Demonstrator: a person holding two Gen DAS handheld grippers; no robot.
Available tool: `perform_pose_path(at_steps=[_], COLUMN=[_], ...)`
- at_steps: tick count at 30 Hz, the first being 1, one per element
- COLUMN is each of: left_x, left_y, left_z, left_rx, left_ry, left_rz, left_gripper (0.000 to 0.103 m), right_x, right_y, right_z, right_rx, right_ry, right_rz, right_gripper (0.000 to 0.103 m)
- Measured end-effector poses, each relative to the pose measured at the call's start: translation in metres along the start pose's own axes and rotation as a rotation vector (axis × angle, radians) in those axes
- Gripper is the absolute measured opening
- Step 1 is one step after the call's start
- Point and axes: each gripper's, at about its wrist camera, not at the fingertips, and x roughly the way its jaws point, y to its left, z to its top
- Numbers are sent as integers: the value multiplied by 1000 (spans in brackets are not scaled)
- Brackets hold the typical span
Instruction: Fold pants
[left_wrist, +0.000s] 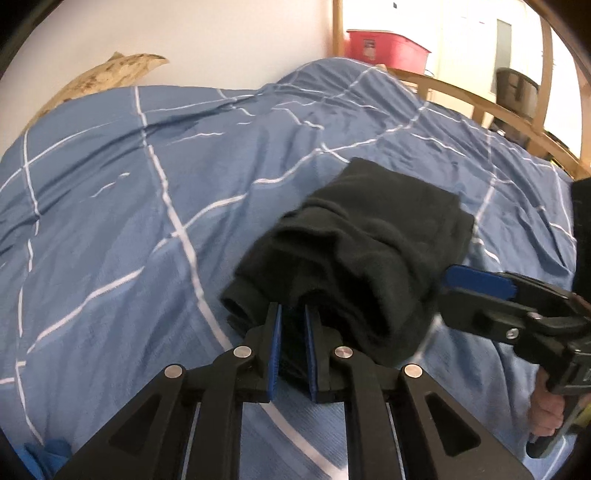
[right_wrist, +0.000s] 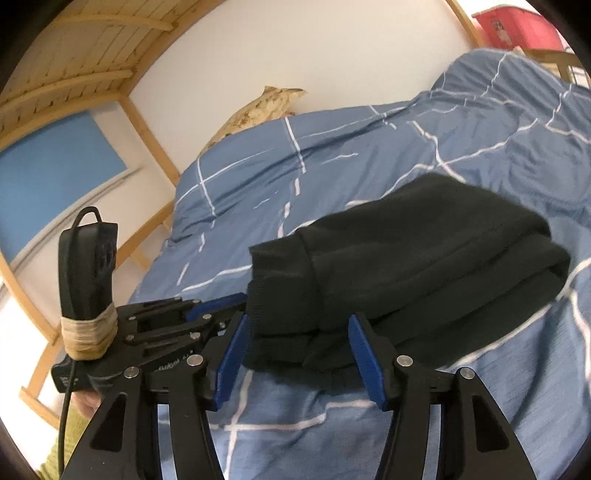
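left gripper (left_wrist: 293, 314) pinched on a fold of the black pants (left_wrist: 354, 254), blue pads nearly together with dark cloth wedged between them, near edge of the bundle bunched and lifted around the fingertips. right gripper (right_wrist: 299, 328) spread wide, blue pads well apart, straddling the ribbed cuff end of the pants (right_wrist: 406, 266) with cloth lying between the fingers but neither pad pressing it. seen from the left wrist, right gripper (left_wrist: 448, 284) coming in from the right side, its blue-lined fingers reaching the right edge of the bundle, a bare hand (left_wrist: 546, 413) wrapped on its handle lower down. seen from the right wrist, left gripper (right_wrist: 236, 306) entering from the left at the cuff, with a black device (right_wrist: 86, 266) strapped upright to its body by pale tape and a cable trailing down. pants folded into a thick, compact dark bundle, lying on the blue duvet (left_wrist: 110, 221) with thin white grid lines, toward the near right part of the bed. duvet rumpled, rising to a hump farther back. beyond it a patterned tan pillow (left_wrist: 103, 77) against the white wall (left_wrist: 221, 37). wooden bed frame (left_wrist: 480, 107) curving along the far right, a red bin (left_wrist: 384, 44) behind it. in the right wrist view, wooden slats (right_wrist: 74, 44) overhead and a blue panel (right_wrist: 55, 162) at left.
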Motion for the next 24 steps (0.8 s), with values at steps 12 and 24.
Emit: perform_pose_path(at_steps=[12, 24], left_x=[7, 20], left_y=[10, 52], left_z=[7, -8], left_rx=[-138, -405], left_ry=[-52, -27], left_rz=[-23, -2], left_gripper=[4, 4], right_x=[26, 58], right_y=[-1, 18], right_z=[36, -7], right_rx=[-131, -246], right_ry=[-11, 183], right_rz=[-87, -89], right_gripper=[57, 58])
